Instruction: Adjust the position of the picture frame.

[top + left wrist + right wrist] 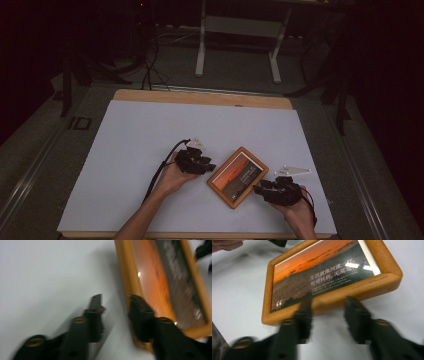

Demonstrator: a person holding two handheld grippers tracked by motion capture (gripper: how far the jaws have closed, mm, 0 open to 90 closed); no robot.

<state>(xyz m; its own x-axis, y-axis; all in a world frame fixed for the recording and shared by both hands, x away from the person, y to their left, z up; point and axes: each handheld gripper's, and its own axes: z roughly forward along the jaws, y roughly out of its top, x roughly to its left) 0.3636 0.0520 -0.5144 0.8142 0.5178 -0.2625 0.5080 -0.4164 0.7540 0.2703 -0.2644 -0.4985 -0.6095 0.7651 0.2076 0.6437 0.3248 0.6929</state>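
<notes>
Forearms enter the high view from below, each hand holding a gripper at one side of the wooden picture frame [238, 177]. That frame lies flat and turned at an angle on the white sheet [150, 135] covering the table, in the sheet's near right part. Left gripper [212, 168] sits at the frame's left edge; right gripper [256, 189] sits at the frame's near right edge. Jaw spacing is too small to judge here.

Left gripper view: the left gripper [116, 305] has its jaws spread. One jaw lies over the frame [126, 272] at its wooden border, the other over bare sheet [45, 275] beside it, so the edge sits between them without either jaw pressing on it. Blur hides the print.

Right gripper view: the right gripper [329, 304] also has its jaws spread, with nothing clamped; their tips lie just at the near border of the frame [352, 291]. This view alone resolves the picture: an orange sunset with white text lines. A hand [227, 243] appears beyond the frame's far corner.
</notes>
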